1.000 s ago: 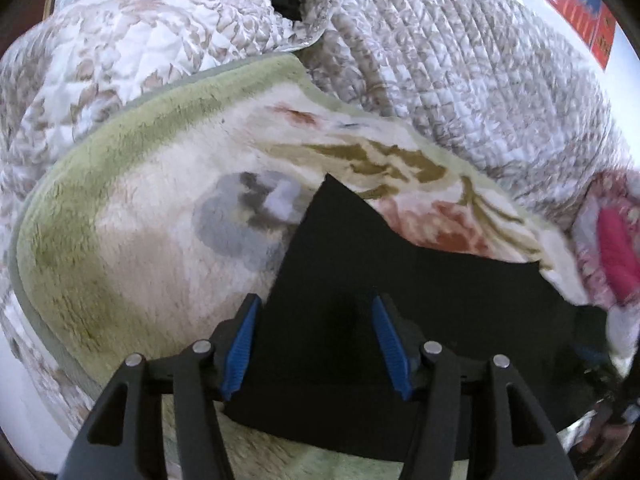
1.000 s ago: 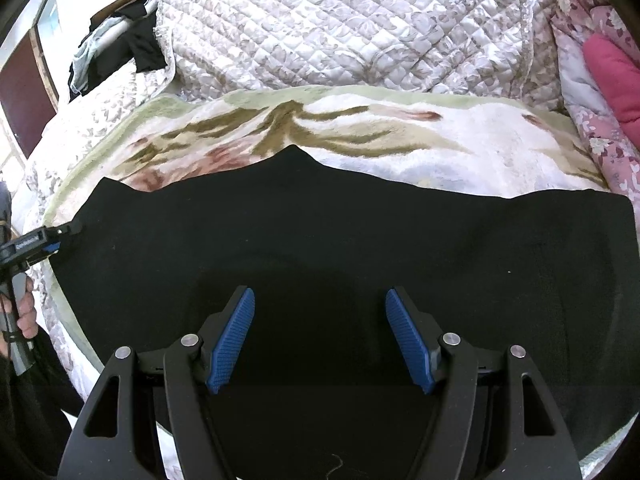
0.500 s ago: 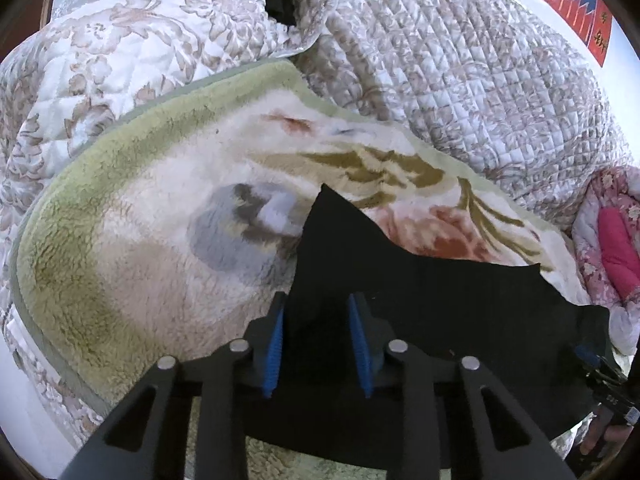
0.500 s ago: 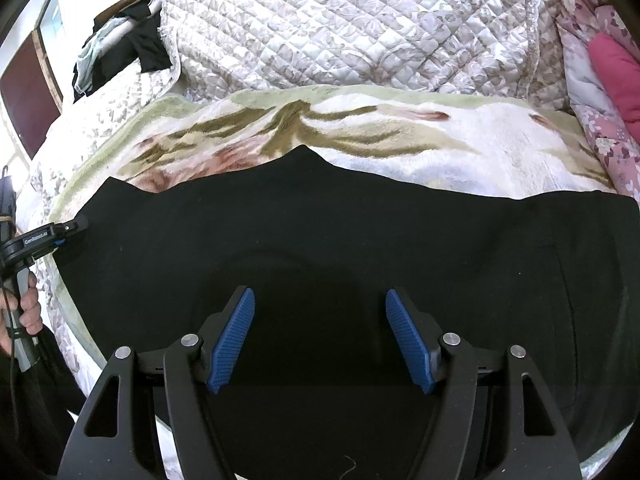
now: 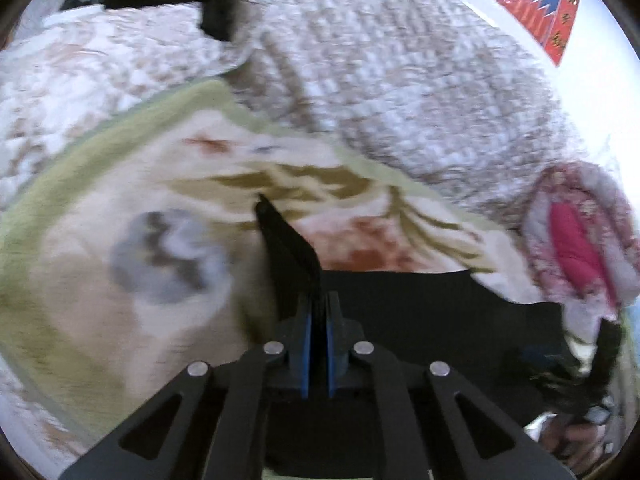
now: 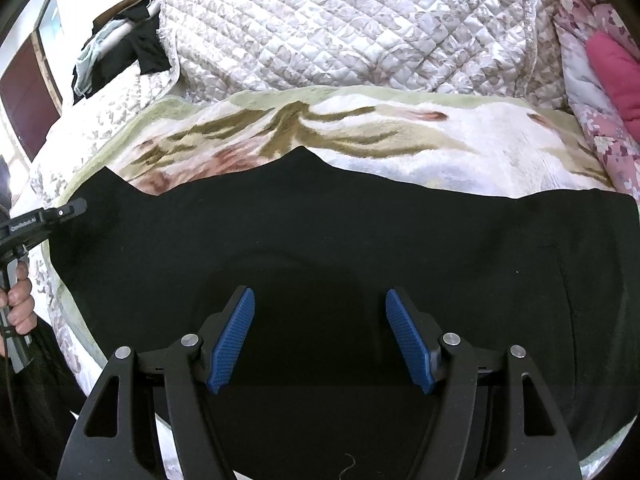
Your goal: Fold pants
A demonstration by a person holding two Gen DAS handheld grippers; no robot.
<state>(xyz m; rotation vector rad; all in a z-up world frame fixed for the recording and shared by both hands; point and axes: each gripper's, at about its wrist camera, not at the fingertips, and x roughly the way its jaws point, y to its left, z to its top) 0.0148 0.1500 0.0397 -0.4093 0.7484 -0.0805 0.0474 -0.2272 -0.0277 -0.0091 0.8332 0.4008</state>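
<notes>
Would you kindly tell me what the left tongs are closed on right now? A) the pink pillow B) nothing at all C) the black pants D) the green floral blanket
C: the left tongs have just been closing and now pinch an edge of the black pants, which stands up in a fold between the blue pads.

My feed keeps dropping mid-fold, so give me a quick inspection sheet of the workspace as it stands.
Surface: floral fleece blanket over a quilted cover.
Job's things: black pants spread flat, one end pinched up.
Clutter: pink pillow; clothes heap at far left.
Grippers: left gripper shut on the pants, its jaws just closed; right gripper open above them.
Cables: thin cord by the left hand.
Surroundings: red wall hanging.
</notes>
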